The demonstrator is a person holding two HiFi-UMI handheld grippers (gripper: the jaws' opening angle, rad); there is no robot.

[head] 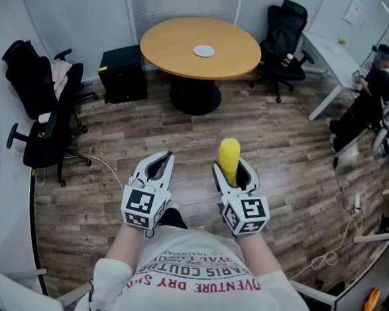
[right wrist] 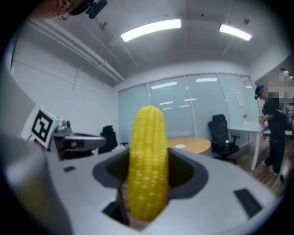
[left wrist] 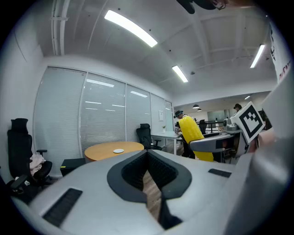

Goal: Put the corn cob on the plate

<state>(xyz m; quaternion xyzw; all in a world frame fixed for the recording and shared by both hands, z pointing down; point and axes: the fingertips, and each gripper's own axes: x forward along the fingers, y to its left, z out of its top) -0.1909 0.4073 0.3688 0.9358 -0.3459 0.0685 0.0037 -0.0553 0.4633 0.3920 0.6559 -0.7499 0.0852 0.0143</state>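
Note:
A yellow corn cob [head: 229, 158] stands upright between the jaws of my right gripper [head: 233, 176], which is shut on it. In the right gripper view the corn cob [right wrist: 148, 167] fills the centre, its lower part clamped by the jaws. My left gripper [head: 155, 169] is held beside it at the same height, shut with nothing between its jaws; the left gripper view also catches the corn cob [left wrist: 192, 133] at the right. A small white plate [head: 204, 50] lies on the round wooden table [head: 169, 49] far ahead, well away from both grippers.
Black office chairs stand at the left [head: 43, 121] and behind the table [head: 283, 39]. A black box [head: 122, 72] sits on the floor left of the table. A white desk [head: 330, 61] with a seated person [head: 369, 97] is at the right. Cables [head: 334, 242] lie on the wooden floor.

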